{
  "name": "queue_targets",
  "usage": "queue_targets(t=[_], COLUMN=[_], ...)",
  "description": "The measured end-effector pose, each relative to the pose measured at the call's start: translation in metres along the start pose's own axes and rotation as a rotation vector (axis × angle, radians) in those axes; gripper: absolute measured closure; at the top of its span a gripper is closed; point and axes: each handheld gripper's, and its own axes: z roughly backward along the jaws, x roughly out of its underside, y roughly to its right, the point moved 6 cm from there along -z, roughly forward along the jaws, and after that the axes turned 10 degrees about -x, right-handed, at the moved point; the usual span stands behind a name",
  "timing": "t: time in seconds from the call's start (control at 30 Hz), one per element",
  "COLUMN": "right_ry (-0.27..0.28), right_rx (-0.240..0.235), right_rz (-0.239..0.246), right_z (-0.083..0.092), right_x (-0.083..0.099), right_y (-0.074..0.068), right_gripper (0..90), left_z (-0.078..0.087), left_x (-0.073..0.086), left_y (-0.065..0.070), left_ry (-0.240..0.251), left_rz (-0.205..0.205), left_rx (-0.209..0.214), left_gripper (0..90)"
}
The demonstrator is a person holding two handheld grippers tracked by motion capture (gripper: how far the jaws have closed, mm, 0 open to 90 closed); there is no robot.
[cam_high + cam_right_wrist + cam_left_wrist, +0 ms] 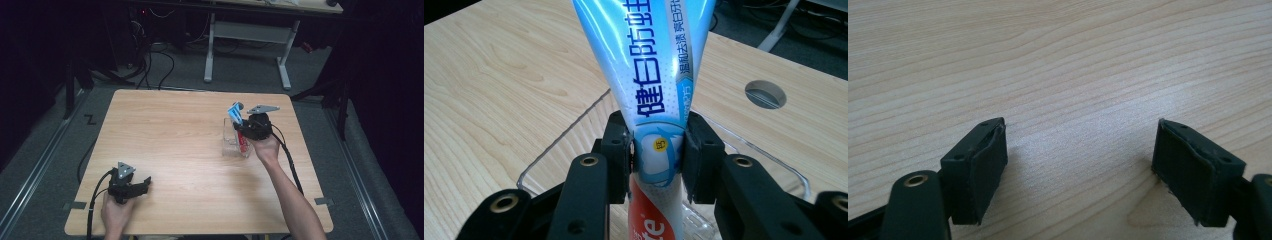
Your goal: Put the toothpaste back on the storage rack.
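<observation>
A blue, white and red toothpaste tube (659, 75) stands upright between the pads of my right gripper (657, 145), which is shut on its lower middle. In the high view the tube (236, 114) sticks up out of a clear plastic box (231, 145) on the right half of the table, with the right gripper (245, 127) beside it. The box's transparent rim (569, 135) lies just below the jaws. My left gripper (145, 182) rests near the table's front left corner, open. Bare wood shows between its jaws (1080, 150).
The wooden table (175, 130) has a round cable hole (765, 93) beyond the box. A white desk frame (247, 35) and cables lie on the floor behind the table. Metal rails run along the floor on both sides.
</observation>
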Motion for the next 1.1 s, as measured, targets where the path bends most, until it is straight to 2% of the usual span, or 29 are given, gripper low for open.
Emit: queue_targets(t=[0.17,0.67,0.77,0.93,1.1], right_ry=[-0.014,-0.014,-0.013,0.028,0.044], right_rx=[-0.009,-0.024,-0.028,-0.046,-0.039], right_rz=[0.011,0.002,0.003,-0.001,-0.007], right_z=[-0.005,-0.010,-0.009,0.000,0.008], right_x=[0.001,0.001,0.000,-0.005,-0.007], right_y=[-0.004,-0.009,-0.008,-0.009,-0.007], right_gripper=[67.6,64.3,62.9,57.1,54.8], left_z=[0.000,0.000,0.000,0.000,0.000], left_x=[0.000,0.000,0.000,0.000,0.000], left_y=[0.000,0.000,0.000,0.000,0.000], left_ry=[-0.001,-0.001,-0.001,-0.001,-0.001], left_rz=[0.000,0.000,-0.001,-0.001,-0.001], left_rx=[0.001,0.001,0.001,0.001,0.001], left_gripper=[22.4,22.4,22.3,22.4,22.3])
